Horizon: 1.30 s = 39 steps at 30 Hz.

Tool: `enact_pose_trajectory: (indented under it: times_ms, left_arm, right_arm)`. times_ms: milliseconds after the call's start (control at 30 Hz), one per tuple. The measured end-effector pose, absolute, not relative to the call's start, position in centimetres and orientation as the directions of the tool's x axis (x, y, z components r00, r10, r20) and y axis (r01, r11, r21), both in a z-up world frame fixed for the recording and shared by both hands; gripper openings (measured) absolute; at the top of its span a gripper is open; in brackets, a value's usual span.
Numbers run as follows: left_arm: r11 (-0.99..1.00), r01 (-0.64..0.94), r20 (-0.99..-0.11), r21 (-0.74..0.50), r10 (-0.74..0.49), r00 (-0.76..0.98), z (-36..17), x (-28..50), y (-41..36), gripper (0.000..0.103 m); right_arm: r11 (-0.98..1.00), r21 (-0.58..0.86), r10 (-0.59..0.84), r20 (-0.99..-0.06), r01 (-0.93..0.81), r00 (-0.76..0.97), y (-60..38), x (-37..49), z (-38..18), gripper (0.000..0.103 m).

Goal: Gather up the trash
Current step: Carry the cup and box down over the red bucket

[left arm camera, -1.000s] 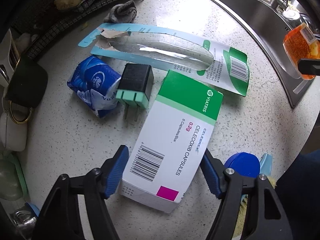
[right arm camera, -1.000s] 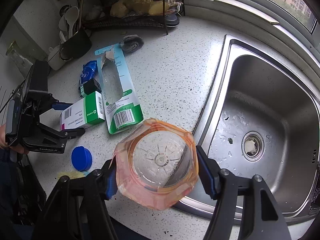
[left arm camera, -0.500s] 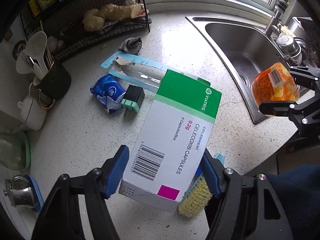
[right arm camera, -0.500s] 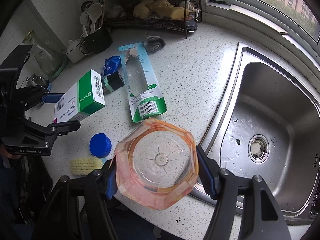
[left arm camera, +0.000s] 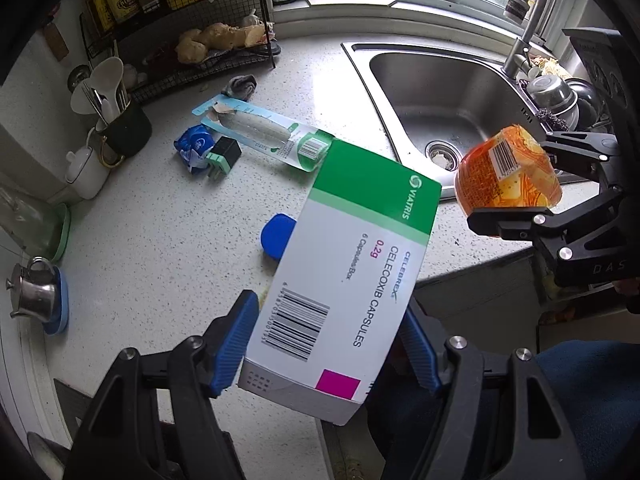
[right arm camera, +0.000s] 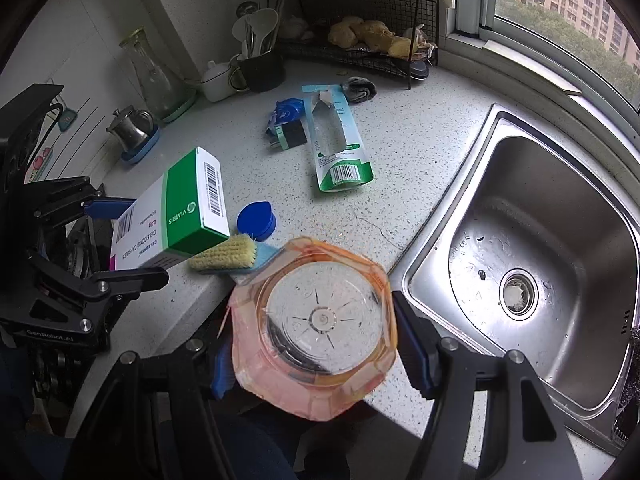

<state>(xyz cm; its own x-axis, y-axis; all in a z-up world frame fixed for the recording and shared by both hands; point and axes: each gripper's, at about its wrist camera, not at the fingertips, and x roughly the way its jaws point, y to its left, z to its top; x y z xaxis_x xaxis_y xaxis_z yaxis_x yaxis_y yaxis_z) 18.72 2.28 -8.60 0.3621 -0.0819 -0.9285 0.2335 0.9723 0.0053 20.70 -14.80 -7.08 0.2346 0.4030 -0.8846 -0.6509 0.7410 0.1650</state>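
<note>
My left gripper (left arm camera: 328, 320) is shut on a white and green medicine box (left arm camera: 360, 264), held in the air over the counter's front edge. My right gripper (right arm camera: 316, 332) is shut on an orange see-through plastic container (right arm camera: 312, 396), held bottom-up in front of the sink corner. Each gripper shows in the other's view: the box (right arm camera: 176, 216) at the left, the container (left arm camera: 504, 176) at the right. On the counter lie a torn toothbrush package (right arm camera: 336, 140), a blue wrapper (left arm camera: 194, 146), a black and green plug (left arm camera: 224, 154) and a blue cap (right arm camera: 256, 220).
A steel sink (right arm camera: 560, 216) with a faucet (left arm camera: 524, 20) fills the right side. A wire rack (left arm camera: 180, 40), a utensil cup (left arm camera: 124, 128), a metal pitcher (left arm camera: 36, 288) and a grey cloth (left arm camera: 240, 86) stand at the back. A yellow-bristled brush (right arm camera: 226, 256) lies at the counter edge.
The left gripper lifted the box off the counter and drew back toward the front edge. The right gripper also rose and pulled back with the container. Both grips are unchanged.
</note>
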Motion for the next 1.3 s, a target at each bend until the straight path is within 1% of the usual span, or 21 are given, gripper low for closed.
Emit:
enact_pose_trajectory:
  times_ms: [133, 233, 367, 533, 733, 867, 1167, 1300]
  left_arm:
    - [0.977, 0.212, -0.926, -0.006, -0.086, 0.368, -8.5, 15.9, 0.1, 0.068]
    - [0.982, 0.191, -0.928, -0.001, -0.073, 0.366, -8.8, 13.9, -1.5, 0.068]
    - [0.984, 0.177, -0.928, -0.023, -0.087, 0.363, -9.4, 11.5, -3.8, 0.068]
    - [0.989, 0.148, -0.940, -0.027, -0.075, 0.333, -10.7, 9.3, -5.8, 0.067]
    - [0.992, 0.124, -0.953, -0.034, -0.069, 0.294, -13.1, 7.8, -7.3, 0.067]
    - [0.991, 0.128, -0.959, -0.026, -0.061, 0.277, -15.8, 7.3, -7.9, 0.067]
    - [0.987, 0.154, -0.978, -0.050, -0.079, 0.191, -24.0, 7.5, -8.8, 0.067]
    - [0.990, 0.130, -0.981, -0.054, -0.077, 0.176, -28.0, 8.3, -8.2, 0.067]
  right_arm:
    - [0.715, 0.162, 0.415, -0.881, -0.680, 0.226, -16.3, 18.2, -7.1, 0.064]
    - [0.706, 0.176, 0.427, -0.879, -0.686, 0.214, -17.6, 16.6, -7.5, 0.064]
    - [0.698, 0.198, 0.439, -0.878, -0.688, 0.191, -19.1, 14.5, -8.5, 0.064]
    - [0.696, 0.225, 0.444, -0.882, -0.682, 0.161, -20.9, 12.5, -10.1, 0.064]
    - [0.707, 0.221, 0.423, -0.894, -0.672, 0.150, -22.2, 10.8, -12.5, 0.064]
    - [0.696, 0.246, 0.446, -0.885, -0.675, 0.137, -22.6, 9.8, -14.0, 0.064]
    - [0.753, 0.229, 0.373, -0.921, -0.617, 0.114, -22.5, 9.8, -20.6, 0.064]
    - [0.773, 0.213, 0.346, -0.931, -0.598, 0.115, -22.0, 10.5, -24.2, 0.064]
